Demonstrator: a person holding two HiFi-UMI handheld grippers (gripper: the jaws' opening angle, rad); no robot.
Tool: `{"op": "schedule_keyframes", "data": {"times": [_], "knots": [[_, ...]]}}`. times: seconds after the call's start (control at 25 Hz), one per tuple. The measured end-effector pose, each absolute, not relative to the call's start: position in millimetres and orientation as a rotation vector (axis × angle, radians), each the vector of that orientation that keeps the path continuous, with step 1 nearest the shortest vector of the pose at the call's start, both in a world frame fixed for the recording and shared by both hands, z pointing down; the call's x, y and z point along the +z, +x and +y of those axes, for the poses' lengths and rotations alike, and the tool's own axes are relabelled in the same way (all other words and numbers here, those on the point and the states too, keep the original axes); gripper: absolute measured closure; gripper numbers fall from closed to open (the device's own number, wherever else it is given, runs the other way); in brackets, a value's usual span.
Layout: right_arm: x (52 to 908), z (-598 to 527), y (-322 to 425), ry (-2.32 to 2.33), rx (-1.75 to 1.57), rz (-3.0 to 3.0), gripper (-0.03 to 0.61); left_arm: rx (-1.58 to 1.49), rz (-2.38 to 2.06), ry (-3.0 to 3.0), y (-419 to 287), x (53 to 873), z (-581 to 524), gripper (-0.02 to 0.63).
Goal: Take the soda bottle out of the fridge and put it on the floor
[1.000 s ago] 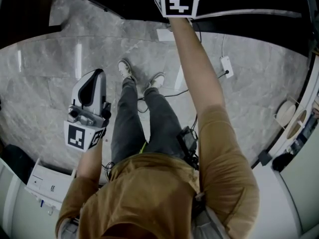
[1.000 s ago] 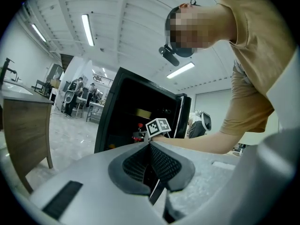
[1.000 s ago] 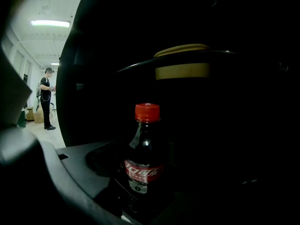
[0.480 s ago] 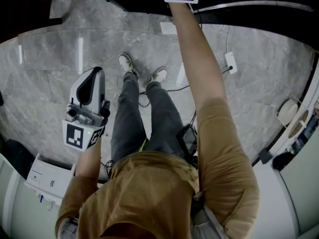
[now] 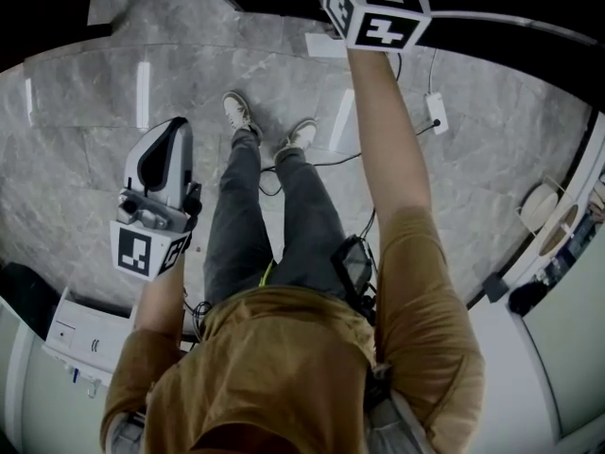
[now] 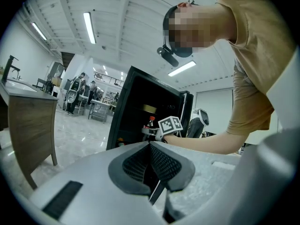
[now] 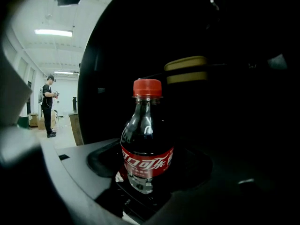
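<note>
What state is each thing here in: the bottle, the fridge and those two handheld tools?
Soda bottle: upright, capped, standing inside the fridge.
Fridge: door open.
Right gripper: jaws open around the soda bottle, not clamping it.
Left gripper: jaws shut, empty.

head view: steeply down at floor | left gripper view: toward fridge, well apart | right gripper view: close, inside same fridge

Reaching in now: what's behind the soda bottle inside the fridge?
Behind the soda bottle, upper right, only a yellow-banded object shows. The bottle covers what's directly behind it; elsewhere the fridge is dark.
</note>
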State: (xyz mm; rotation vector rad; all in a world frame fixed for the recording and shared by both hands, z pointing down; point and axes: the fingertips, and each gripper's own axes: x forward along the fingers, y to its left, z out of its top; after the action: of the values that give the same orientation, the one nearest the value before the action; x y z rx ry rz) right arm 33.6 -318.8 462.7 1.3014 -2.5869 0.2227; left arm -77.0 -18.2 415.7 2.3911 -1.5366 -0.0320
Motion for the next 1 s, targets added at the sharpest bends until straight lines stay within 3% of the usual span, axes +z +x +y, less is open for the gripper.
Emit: {"op": "schedule_keyframes", "data": {"times": [0.56, 1.0], "knots": [[468, -221, 39, 1.107, 0.109, -2.618, 0.281, -0.001, -1.579, 2.412, -97, 446, -36, 0.611], [472, -185, 26, 1.078, 0.053, -2.675, 0.281, -0.005, -1.651, 2.472, -56, 448, -69, 0.611]]}}
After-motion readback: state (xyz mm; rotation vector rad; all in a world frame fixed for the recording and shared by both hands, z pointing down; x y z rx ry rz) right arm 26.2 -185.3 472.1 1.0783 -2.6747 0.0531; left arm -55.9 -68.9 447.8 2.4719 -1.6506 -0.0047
